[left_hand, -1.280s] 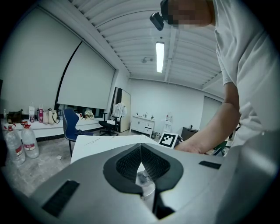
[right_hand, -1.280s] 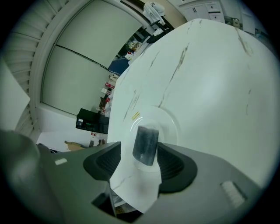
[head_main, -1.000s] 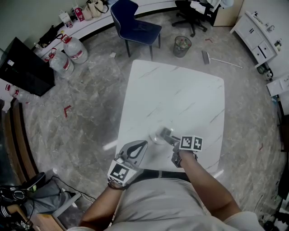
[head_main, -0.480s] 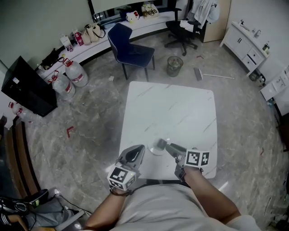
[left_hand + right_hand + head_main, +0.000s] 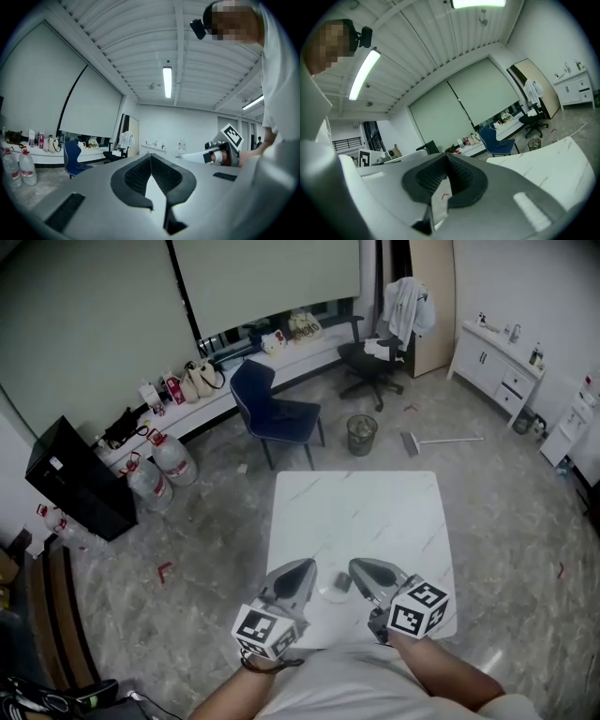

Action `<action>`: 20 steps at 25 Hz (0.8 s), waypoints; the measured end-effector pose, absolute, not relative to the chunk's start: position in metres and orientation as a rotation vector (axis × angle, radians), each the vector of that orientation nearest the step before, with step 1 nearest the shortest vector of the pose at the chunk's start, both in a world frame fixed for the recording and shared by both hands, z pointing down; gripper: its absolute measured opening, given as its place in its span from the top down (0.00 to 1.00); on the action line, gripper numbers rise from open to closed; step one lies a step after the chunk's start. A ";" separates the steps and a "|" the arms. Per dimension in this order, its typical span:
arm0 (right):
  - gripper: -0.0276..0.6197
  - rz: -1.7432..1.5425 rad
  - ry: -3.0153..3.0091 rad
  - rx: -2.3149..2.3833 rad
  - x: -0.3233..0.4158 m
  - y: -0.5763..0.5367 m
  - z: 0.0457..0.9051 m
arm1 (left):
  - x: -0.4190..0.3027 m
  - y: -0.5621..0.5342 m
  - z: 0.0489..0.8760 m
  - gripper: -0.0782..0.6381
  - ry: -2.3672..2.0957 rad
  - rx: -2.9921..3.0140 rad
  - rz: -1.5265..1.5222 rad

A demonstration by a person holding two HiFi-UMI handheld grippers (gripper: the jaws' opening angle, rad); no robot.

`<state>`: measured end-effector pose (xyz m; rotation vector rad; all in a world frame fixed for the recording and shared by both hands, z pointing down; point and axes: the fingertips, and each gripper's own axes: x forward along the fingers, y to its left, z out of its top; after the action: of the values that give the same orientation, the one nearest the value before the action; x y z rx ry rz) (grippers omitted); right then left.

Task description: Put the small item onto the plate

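Note:
In the head view a small clear plate [image 5: 327, 596] sits near the front edge of the white marble table [image 5: 375, 512]. A small grey item [image 5: 343, 581] lies on its right part. My left gripper [image 5: 307, 565] hovers just left of the plate and my right gripper [image 5: 357, 564] just right of it, both raised and pointing away from me. Each is shut with nothing between its jaws. The left gripper view shows its closed jaws [image 5: 150, 157] and the right gripper [image 5: 220, 151] beside them. The right gripper view shows its jaws [image 5: 446, 157] closed tip to tip.
A blue chair [image 5: 272, 407] stands beyond the table's far edge, with a waste bin [image 5: 361, 434] and a broom [image 5: 441, 441] on the floor. Water bottles [image 5: 161, 470] and a black cabinet [image 5: 80, 479] are at the left. An office chair [image 5: 370, 357] stands at the back.
My right gripper has drawn back from the plate, risen and shut its jaws. The small item now lies on the plate. The head view has tilted up toward the room.

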<state>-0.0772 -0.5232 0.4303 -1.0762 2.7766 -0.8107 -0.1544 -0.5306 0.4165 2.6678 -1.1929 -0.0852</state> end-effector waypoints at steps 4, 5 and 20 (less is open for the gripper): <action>0.95 -0.668 2.776 -1.013 -0.077 -0.514 0.374 | -0.142 -0.529 0.363 0.88 -1.188 2.683 -0.178; 0.95 -0.592 2.787 -1.010 -0.077 -0.511 0.359 | -0.139 -0.528 0.356 0.88 -1.181 2.687 -0.182; 0.95 -0.061 2.862 -1.149 -0.078 -0.513 0.294 | -0.132 -0.533 0.311 0.88 -1.295 2.721 -0.196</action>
<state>-0.0784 -0.5132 0.2937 -1.1494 2.8618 -0.0606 -0.1320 -0.5334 0.3109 2.7214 -1.2947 -0.1964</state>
